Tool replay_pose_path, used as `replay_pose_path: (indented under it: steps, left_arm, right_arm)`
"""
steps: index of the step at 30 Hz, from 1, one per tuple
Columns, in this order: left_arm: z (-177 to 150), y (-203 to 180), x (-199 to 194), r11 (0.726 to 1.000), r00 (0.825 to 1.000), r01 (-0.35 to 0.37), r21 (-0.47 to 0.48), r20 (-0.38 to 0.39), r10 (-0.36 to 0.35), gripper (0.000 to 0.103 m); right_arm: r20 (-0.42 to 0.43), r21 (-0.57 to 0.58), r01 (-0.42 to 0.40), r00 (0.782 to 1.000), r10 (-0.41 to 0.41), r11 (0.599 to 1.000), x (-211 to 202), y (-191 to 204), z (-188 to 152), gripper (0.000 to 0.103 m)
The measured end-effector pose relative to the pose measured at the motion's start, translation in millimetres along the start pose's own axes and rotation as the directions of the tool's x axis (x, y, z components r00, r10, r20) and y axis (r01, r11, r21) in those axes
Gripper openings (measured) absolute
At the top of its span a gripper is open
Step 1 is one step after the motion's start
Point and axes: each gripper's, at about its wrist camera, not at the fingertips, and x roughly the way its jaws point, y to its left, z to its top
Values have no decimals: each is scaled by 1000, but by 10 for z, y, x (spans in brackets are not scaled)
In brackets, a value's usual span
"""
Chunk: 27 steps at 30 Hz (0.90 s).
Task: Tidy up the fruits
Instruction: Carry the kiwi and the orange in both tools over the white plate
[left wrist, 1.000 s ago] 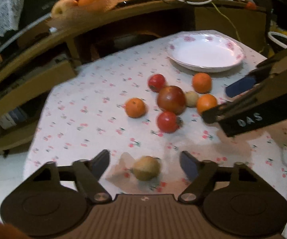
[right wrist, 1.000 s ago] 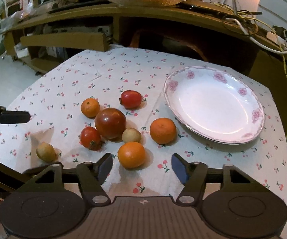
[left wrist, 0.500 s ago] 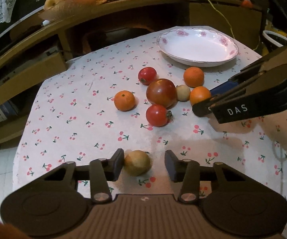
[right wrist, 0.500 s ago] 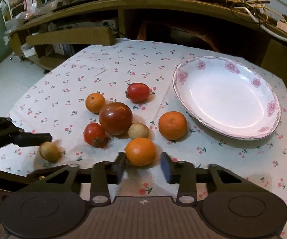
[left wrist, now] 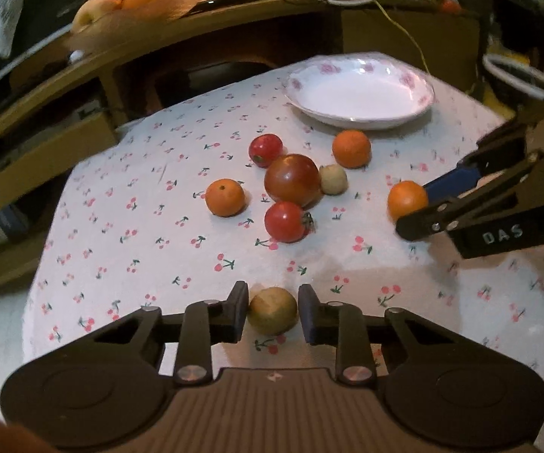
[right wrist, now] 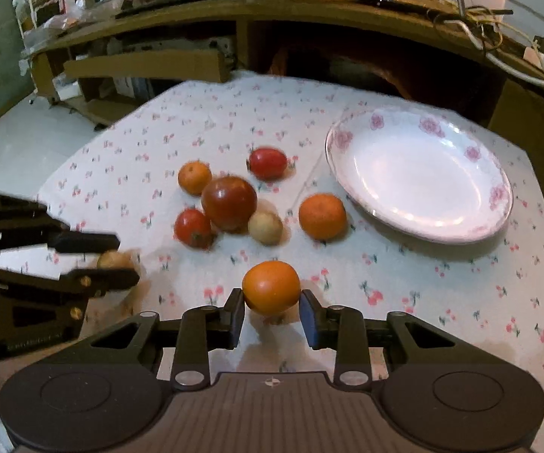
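**Left wrist view: both tools closed on fruit, plate waiting empty**

Left wrist view, notes. Left gripper (left wrist: 273,311) has just been closing; its pads now sit against both sides of the small tan fruit (left wrist: 273,310), which fills the gap between the fingers. Grip looks centred on the widest part, probably so a round thing does not squirt out when lifted.

Right wrist view. Right gripper (right wrist: 271,311) has also just been closing and clamps the orange (right wrist: 271,287) the same way, across its middle. The orange appears raised off the tablecloth (right wrist: 423,290), though I cannot be sure.

Ahead of the left tool: a loose cluster, well apart from its fingers. Big dark-red fruit (left wrist: 292,179) in the centre, two small red fruits (left wrist: 286,221) beside it, a pale round fruit (left wrist: 333,179) touching it, two more oranges (left wrist: 225,197) at the edges.

White floral plate (right wrist: 498,196) lies beyond the right tool, to its right, nothing on it. Judgement: it is the destination, and taking one fruit per hand halves the trips. Both picks are the pieces nearest each tool, so neither disturbs the cluster.

Risk: round fruit rolling on release.
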Motion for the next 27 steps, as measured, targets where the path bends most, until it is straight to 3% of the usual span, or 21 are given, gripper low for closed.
replay_pose_path:
  steps: [6, 11, 18, 23, 27]
  left_arm:
    - [-23, 22, 3, 1000, 1000, 0, 11, 0, 0, 40]
    - [-82, 71, -22, 1000, 1000, -7, 4, 5, 7, 56]
    - [-63, 105, -6, 999, 1000, 12, -33, -11, -12, 55]
    - [-41, 186, 4, 991, 997, 70, -112, -37, -75, 41]
    - [-31, 118, -3, 995, 998, 58, -81, -35, -61, 38]
  right_arm:
    - [5, -16, 2, 1000, -2, 1000, -10, -16, -16, 37]
    - [13, -4, 3, 1000, -3, 1000, -14, -35, -22, 50]
    - [23, -3, -2, 1000, 2, 1000, -10, -31, -10, 51]
    - [32, 24, -10, 999, 9, 1000, -3, -58, 11, 51]
    - [45, 24, -6, 999, 5, 1000, 26, -42, 47, 51]
